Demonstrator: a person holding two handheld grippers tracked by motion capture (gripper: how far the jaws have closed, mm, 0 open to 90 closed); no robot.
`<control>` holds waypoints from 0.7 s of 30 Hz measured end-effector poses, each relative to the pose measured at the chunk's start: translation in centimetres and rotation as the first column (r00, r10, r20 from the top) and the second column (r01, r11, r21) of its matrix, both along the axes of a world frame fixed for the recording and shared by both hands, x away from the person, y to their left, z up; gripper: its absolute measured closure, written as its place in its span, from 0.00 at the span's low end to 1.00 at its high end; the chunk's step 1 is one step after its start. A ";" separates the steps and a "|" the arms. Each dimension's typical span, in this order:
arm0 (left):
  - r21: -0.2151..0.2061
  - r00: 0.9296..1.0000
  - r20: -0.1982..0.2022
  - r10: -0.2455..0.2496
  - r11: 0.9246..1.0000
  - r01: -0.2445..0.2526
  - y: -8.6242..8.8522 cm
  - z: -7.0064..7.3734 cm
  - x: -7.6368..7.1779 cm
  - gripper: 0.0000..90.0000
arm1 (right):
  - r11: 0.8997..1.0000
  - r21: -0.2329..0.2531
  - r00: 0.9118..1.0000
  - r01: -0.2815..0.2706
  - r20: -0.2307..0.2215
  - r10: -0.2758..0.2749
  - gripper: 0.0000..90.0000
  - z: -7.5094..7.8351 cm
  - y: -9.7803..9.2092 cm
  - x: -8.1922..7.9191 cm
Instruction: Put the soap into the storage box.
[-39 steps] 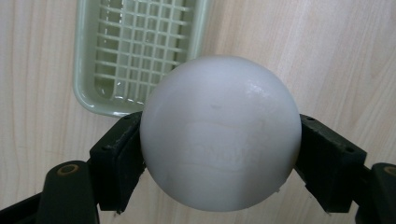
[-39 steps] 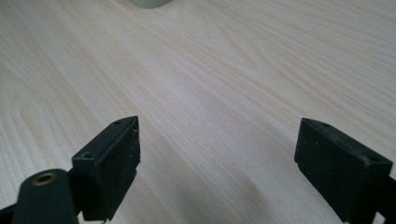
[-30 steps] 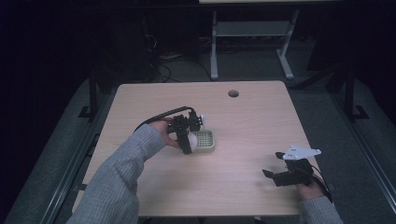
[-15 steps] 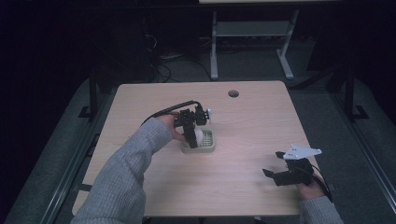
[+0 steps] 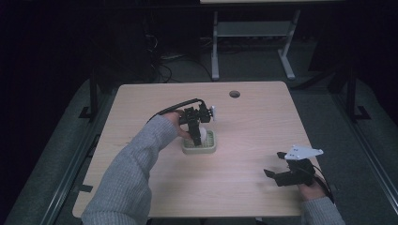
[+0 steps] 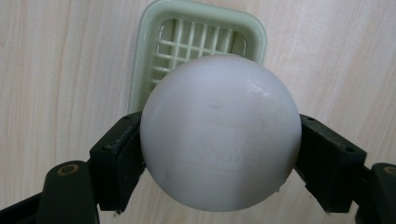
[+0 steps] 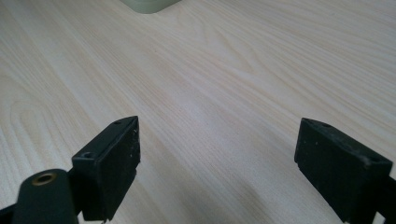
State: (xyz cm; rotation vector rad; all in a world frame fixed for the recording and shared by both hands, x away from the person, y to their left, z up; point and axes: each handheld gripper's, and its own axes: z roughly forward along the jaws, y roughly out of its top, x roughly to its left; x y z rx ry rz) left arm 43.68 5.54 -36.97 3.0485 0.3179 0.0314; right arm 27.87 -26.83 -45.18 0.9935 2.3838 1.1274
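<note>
The left gripper (image 5: pixel 199 133), which a second earlier had sat low at the near-left edge of the pale green basket (image 5: pixel 201 148), rose and shifted toward the far side of the bench (image 5: pixel 141 108); it came to stand steeper over the basket, pointing down into it; the white ball (image 5: pixel 201 133) clamped between its jaws travelled with it, ending above the basket's grid, as the left gripper view showed (image 6: pixel 219 133); the grey sleeve (image 5: pixel 136 164) reached farther across the bench as the forearm stretched forward; the cable (image 5: pixel 176 107) arched a little farther back along with the hand.
</note>
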 end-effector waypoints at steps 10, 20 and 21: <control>0.006 1.000 -0.010 -0.002 1.000 0.002 -0.7 -0.8 0.8 0.25 | 1.000 0.003 1.000 -0.002 0.001 0.002 0.15 0.0 0.0 0.1; 0.005 1.000 -0.021 0.010 1.000 -0.010 -0.9 -1.6 1.4 0.25 | 1.000 0.004 1.000 -0.002 0.001 0.002 0.15 0.0 0.0 0.1; 0.007 1.000 -0.025 0.015 1.000 -0.015 -0.9 -1.8 1.5 0.25 | 1.000 0.004 1.000 -0.003 0.003 0.003 0.15 0.0 0.0 0.1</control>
